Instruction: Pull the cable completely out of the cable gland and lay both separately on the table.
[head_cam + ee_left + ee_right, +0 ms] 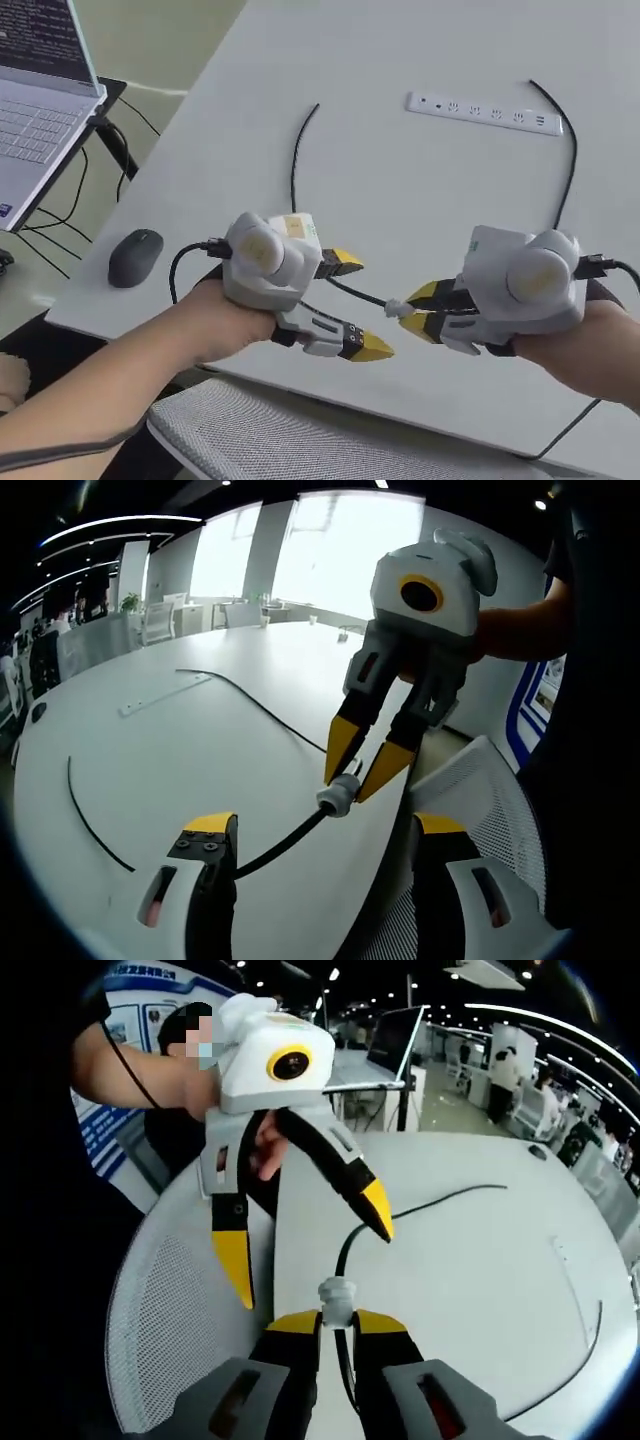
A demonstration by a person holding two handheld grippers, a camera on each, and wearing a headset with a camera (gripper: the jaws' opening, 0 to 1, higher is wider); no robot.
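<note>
White plastic cable gland (399,308) is held in the air just above the near edge of the white table (420,190), clamped between the closed yellow-tipped jaws of the right gripper (421,310). Thin black cable (293,175) is still threaded in the gland. It runs between the jaws of the left gripper (362,305), which stand wide apart, then lies across the tabletop. Long white power strip (485,112) lies further back. Black computer mouse (135,257) sits near the left edge.

White table (420,200), mesh chair (260,440) — bright windows (350,550) behind
</note>
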